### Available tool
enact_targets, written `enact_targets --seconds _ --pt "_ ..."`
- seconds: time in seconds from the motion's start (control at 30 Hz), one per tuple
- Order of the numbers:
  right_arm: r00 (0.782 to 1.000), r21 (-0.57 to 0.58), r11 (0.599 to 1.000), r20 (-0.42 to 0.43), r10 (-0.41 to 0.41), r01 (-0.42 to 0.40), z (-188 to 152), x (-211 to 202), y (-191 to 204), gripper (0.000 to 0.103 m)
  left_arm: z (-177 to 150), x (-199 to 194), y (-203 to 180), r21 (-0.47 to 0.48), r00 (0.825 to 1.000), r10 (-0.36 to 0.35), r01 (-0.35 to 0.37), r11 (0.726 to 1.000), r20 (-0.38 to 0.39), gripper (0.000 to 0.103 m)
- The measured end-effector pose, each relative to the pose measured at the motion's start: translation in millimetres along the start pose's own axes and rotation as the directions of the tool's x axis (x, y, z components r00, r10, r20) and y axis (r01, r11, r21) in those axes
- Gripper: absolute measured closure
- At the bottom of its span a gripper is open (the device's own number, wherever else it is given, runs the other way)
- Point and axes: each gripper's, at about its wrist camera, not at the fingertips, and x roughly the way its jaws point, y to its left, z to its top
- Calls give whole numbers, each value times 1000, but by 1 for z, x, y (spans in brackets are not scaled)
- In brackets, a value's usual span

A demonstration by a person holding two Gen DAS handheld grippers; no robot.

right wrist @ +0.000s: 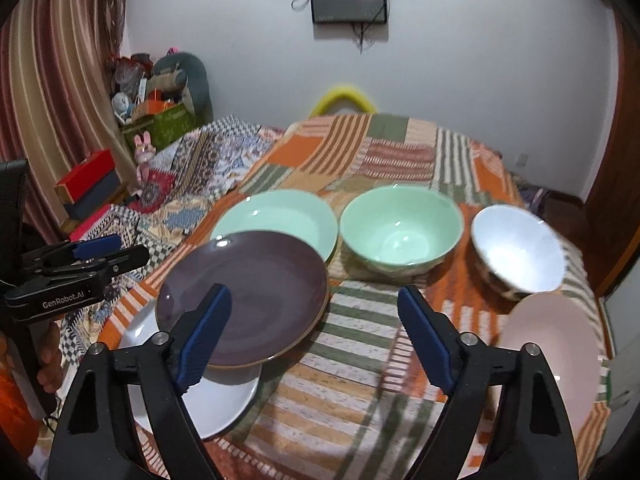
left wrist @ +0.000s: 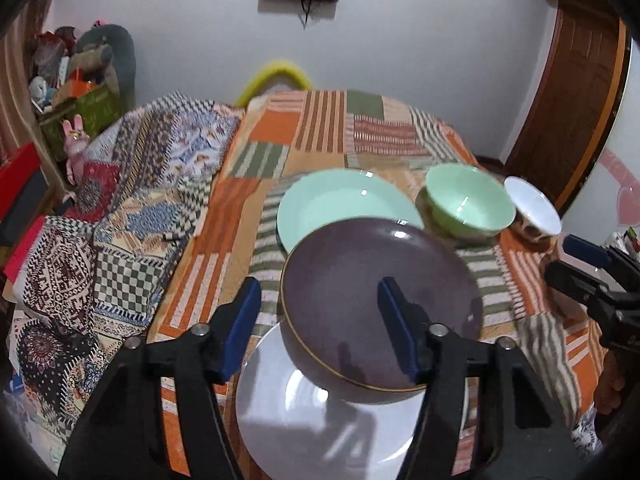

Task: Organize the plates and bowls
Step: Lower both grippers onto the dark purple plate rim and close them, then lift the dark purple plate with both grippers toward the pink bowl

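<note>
Fingertips first. Left gripper (left wrist: 322, 320): stood parted, clamped nothing, pointed down at the table. Purple plate (left wrist: 360, 280): lay dead ahead at 12 o'clock, crossed in the left wrist view by the right-hand pad, untouched as far as could be told. Sat tilted, near edge propped on white plate (left wrist: 304, 420) at 6 o'clock, far edge overlapping mint plate (left wrist: 340, 200) at 12 o'clock.

Right gripper (right wrist: 316, 340): likewise stood parted, held nothing, bare patchwork cloth (right wrist: 352, 360) between the pads. Found the purple plate off at 10 o'clock and the pink plate (right wrist: 556, 344) at 3 o'clock, just beyond the right-hand pad. Green bowl (right wrist: 400, 228) at 12 o'clock, white bowl (right wrist: 516, 252) at 2 o'clock, both farther out, standing apart.

Judged the left gripper nearer and better lined up for the purple plate, with the raised near rim as the place to pinch.

Hidden or unclear: white plate half covered by the purple one; near rim of the pink plate cut off behind the right gripper's arm; pattern on the white bowl blurred.
</note>
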Motion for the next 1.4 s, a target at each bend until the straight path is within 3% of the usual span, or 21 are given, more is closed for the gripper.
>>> enact_targets --seconds 0.27,0.47,0.6,0.8,0.97,1.4 --pt "992 2 999 -117 38 -38 -2 45 -1 42 -5 34 15 0 997 -16 16 1000 -75 51" --pt "976 68 996 -201 78 -66 -7 70 -13 56 -3 57 27 -26 993 -43 40 999 -106 63" --pt "967 100 992 -231 103 -82 -10 78 -16 59 -3 72 33 -46 989 -63 57 997 -136 73" --pt "958 99 992 -266 106 -82 -11 90 -17 63 -5 83 37 -72 983 -96 85 994 -159 79" --pt "948 104 988 -288 137 -112 -12 96 -14 74 -6 84 33 -68 981 -104 93 993 -164 80" --pt "950 84 992 -289 119 -99 -10 91 -16 76 -12 71 26 -71 979 -115 104 992 -169 81"
